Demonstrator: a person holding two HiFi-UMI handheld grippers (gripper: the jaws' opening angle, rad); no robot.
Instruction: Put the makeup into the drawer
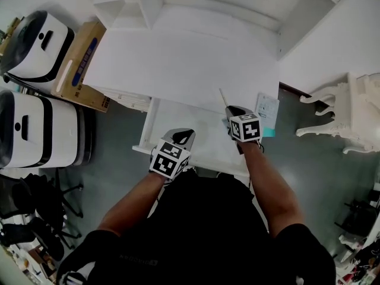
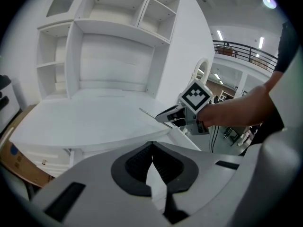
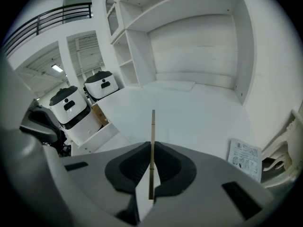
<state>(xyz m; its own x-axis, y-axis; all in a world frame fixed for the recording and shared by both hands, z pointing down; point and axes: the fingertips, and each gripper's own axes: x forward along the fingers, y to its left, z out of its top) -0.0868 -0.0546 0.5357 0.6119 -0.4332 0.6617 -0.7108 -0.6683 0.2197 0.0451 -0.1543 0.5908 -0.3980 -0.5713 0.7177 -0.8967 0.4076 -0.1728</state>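
A thin, pale makeup stick (image 1: 222, 97) juts forward from my right gripper (image 1: 230, 108), which is shut on it over the front edge of the white desk (image 1: 178, 58). In the right gripper view the stick (image 3: 152, 126) stands upright between the pads, clear of the desktop. The white drawer (image 1: 145, 130) is pulled out below the desk edge. My left gripper (image 1: 184, 133) hovers over the drawer's left part, jaws shut and holding nothing. From the left gripper view, the right gripper (image 2: 163, 116) and the stick (image 2: 147, 113) appear ahead to the right.
A printed leaflet (image 1: 267, 107) lies at the desk's right corner. A cardboard box (image 1: 80, 64) and two white appliances (image 1: 35, 43) (image 1: 35, 129) stand on the floor to the left. White ornate furniture (image 1: 350, 111) stands at the right. Shelves (image 2: 113, 56) rise behind the desk.
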